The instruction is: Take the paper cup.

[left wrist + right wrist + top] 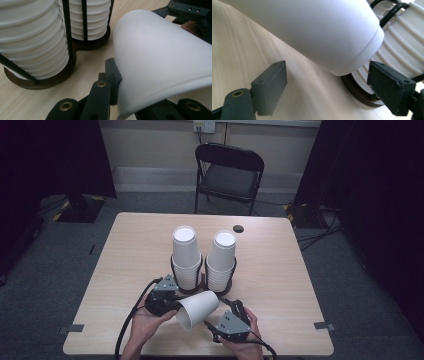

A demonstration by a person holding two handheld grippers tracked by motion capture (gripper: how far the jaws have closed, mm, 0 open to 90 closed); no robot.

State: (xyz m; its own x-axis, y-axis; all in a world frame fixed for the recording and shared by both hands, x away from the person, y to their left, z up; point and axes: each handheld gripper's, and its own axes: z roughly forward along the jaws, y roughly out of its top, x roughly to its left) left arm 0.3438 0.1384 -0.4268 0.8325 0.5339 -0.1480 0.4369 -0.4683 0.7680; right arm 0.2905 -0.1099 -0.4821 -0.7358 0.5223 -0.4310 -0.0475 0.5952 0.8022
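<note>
A single white paper cup (198,309) lies on its side in the air just above the table (125,250), near the front edge, with its open mouth turned toward the person and its base pointing at the two stacks. The left tool (172,306) is closed on the cup's wall near the rim, one pad (113,75) pressed flat against the outside (the other jaw sits low behind the rim and is hard to read). The right tool (220,317) stands open: in the right gripper view its two dark pads (270,85) flank the cup's base without touching it. Behind the cup, the left cup stack (185,257) and the right cup stack (221,261) stand upside down, side by side in a dark wire holder (202,279) with a brown wooden base. The work looks to be at an early or middle point: one cup is off a stack and held, but it is neither set down nor passed over, and both stacks are tall. The cup itself is plain, matt white, smooth and undented, with a rolled rim and a slightly stepped base ring.
</note>
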